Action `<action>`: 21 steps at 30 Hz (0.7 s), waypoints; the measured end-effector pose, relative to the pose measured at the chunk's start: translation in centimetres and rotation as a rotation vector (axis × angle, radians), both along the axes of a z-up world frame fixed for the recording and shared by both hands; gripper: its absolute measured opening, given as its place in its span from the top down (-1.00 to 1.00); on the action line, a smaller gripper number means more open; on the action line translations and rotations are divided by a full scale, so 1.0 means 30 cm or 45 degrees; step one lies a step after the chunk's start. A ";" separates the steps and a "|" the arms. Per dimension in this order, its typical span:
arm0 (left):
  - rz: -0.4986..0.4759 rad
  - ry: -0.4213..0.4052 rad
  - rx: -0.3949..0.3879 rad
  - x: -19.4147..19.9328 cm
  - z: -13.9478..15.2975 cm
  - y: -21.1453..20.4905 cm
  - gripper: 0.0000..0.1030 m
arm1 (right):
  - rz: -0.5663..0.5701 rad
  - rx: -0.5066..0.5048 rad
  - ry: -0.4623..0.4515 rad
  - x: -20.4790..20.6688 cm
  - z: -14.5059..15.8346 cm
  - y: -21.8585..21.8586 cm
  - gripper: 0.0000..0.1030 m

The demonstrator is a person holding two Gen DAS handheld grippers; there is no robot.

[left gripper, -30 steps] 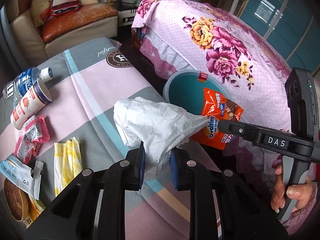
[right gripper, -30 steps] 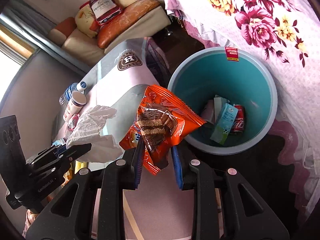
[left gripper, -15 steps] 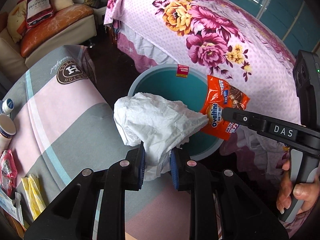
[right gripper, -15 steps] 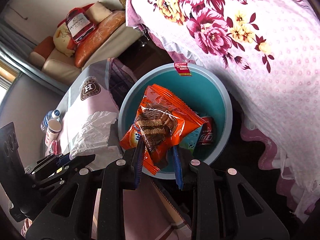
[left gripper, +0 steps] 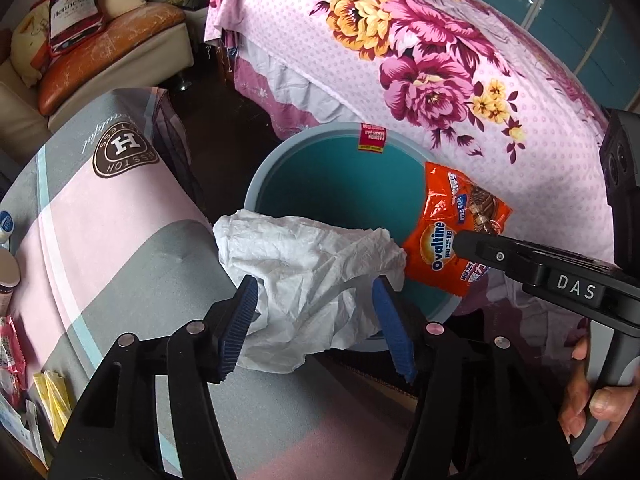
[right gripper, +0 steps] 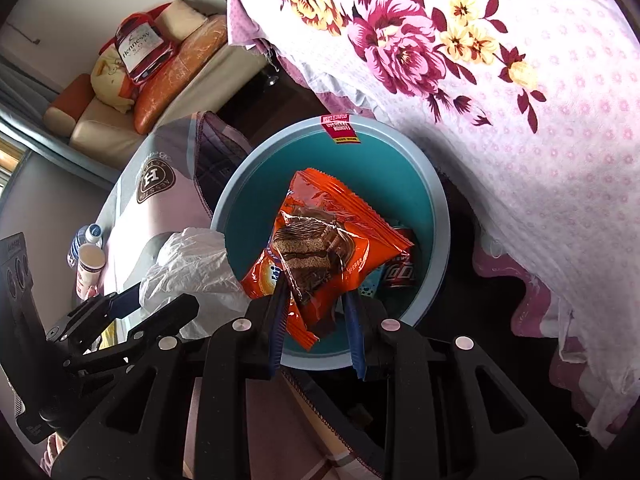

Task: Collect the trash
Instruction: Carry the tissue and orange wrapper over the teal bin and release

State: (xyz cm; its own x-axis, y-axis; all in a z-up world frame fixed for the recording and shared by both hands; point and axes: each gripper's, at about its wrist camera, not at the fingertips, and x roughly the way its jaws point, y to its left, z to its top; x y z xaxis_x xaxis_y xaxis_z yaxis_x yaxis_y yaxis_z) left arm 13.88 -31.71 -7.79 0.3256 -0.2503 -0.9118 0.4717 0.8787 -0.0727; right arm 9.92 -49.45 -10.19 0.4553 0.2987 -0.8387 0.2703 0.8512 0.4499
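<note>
A crumpled white tissue [left gripper: 308, 256] hangs between the jaws of my left gripper [left gripper: 314, 284], over the near rim of the teal trash bin [left gripper: 256, 188]. Those jaws are opening and stand wide, and the pads no longer press on the tissue. My right gripper [right gripper: 316, 288] is shut on an orange Ovaltine snack packet [right gripper: 332, 216] and holds it above the bin's mouth [right gripper: 436, 200]. In the left wrist view the packet [left gripper: 452, 232] shows at the right gripper's tip. The tissue [right gripper: 192, 264] and the left gripper [right gripper: 160, 300] appear at the left of the right wrist view.
A red can [right gripper: 402, 272] and cartons lie in the bin. A bed with a pink floral cover [left gripper: 420, 80] crowds the bin's far side. The cloth-covered table [left gripper: 112, 224] holds bottles [right gripper: 90, 256] and wrappers [left gripper: 12, 356] at its left. A sofa [left gripper: 100, 64] stands behind.
Both grippers have moved from over the table to over the bin. The left jaws have spread wide and the tissue has come loose between them. The right still grips the packet.
</note>
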 end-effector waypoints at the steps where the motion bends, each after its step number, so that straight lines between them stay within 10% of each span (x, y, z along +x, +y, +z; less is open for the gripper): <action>1: 0.005 -0.004 -0.001 0.000 0.002 0.003 -0.44 | 0.000 -0.003 0.002 0.002 -0.001 0.001 0.51; 5: 0.039 -0.023 -0.001 0.001 0.011 0.030 -0.75 | 0.000 -0.012 0.009 0.012 0.000 0.008 0.51; 21: 0.004 -0.023 -0.002 0.005 -0.009 0.059 -0.82 | -0.034 -0.065 0.012 0.038 0.029 0.006 0.51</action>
